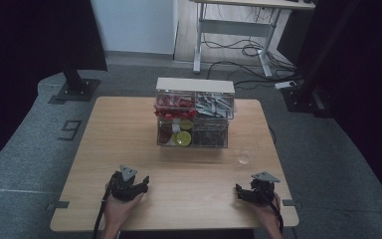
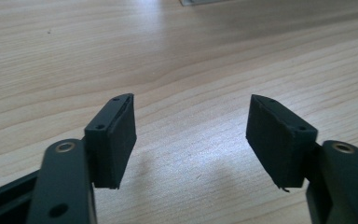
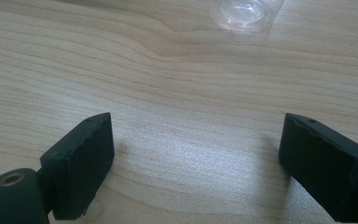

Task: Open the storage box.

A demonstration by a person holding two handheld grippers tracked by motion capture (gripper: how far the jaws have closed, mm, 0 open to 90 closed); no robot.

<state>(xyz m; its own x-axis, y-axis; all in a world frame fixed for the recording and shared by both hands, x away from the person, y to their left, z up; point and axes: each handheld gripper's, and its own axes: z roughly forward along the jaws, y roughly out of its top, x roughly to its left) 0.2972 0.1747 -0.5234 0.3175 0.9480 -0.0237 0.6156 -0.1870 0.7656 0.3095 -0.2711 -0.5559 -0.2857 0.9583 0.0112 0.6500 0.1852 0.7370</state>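
1. The left claw (image 1: 142, 185) rests low at the near edge of the wooden surface (image 1: 129, 144) with its jaws spread apart and nothing between them. The right claw (image 1: 238, 191) sits the same way at the near right, jaws wide and empty.
2. The nearest thing to either claw is a small clear plastic cup (image 1: 244, 158), standing alone on the surface just ahead of the right claw; in the right gripper view the small clear plastic cup (image 3: 246, 11) sits at the top edge, off to the right of the jaw line.
3. The cup looks thin and light. A hard squeeze would likely crumple it; a glancing jaw would likely push or tip it away.
4. Being see-through, its rim is hard to read against the wood grain, so the jaws could close short or off-centre.
5. The clear two-tier organizer box (image 1: 194, 115) stands behind the cup at the middle of the surface, holding red packets, yellow-green rounds and grey packets. An overshoot forward could strike its front.
6. The cup is near the right edge; a sideways nudge might send it off.
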